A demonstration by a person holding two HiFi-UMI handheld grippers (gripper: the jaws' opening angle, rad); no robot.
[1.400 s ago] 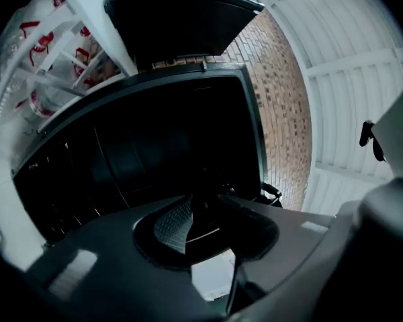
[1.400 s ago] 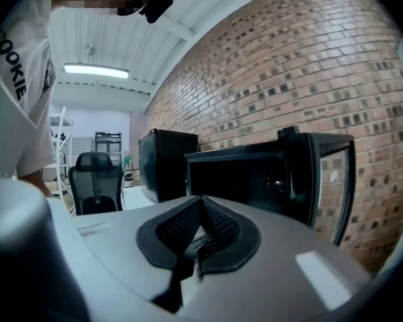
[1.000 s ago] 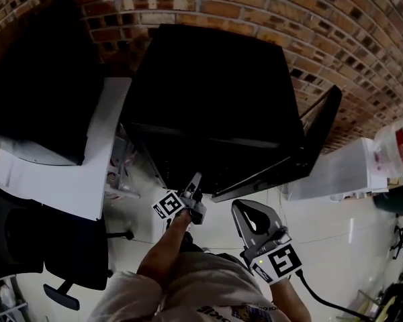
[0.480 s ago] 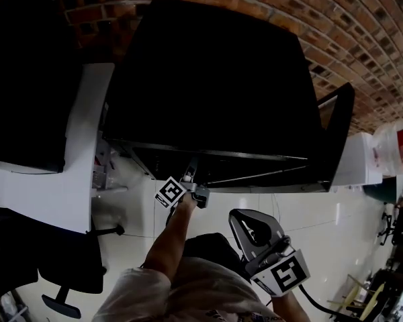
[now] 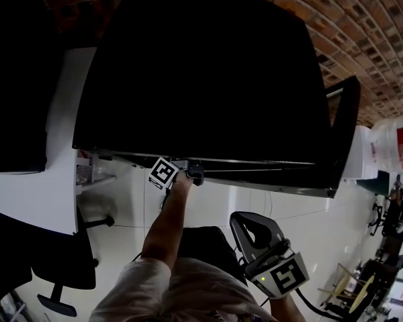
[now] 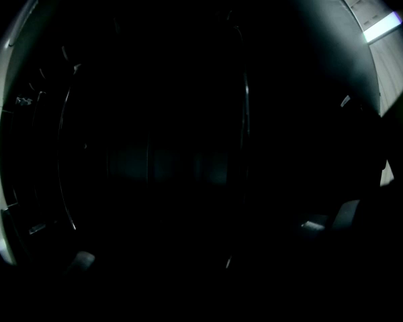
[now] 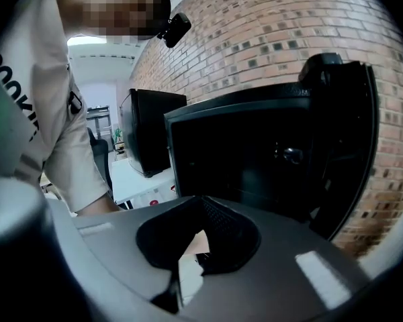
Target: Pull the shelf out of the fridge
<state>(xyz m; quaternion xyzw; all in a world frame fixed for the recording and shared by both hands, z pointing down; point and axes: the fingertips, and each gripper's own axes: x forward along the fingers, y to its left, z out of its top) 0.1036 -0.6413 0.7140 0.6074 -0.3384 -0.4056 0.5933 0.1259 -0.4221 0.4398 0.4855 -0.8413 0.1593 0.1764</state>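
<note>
Fridge (image 5: 201, 72): black, cabinet top filling the head view, door (image 5: 342, 133) swung open at the fridge's right side; brick wall (image 5: 363, 39) behind it.
Shelf (image 6: 244, 133): inside the fridge's dark cavity. Only a thin pale rim line shows in the left gripper view; nothing more of it can be made out.
Left gripper (image 5: 191, 174): at the fridge's front opening, arm stretched toward it. Jaws apart, their faint pads either side of the shelf's rim line; contact with the rim too dark to tell.
Right gripper (image 5: 242, 219): held well back from the fridge, near the person's body. Jaws together, nothing between them.
Table (image 5: 47, 193): white, beside the fridge's left side.
</note>
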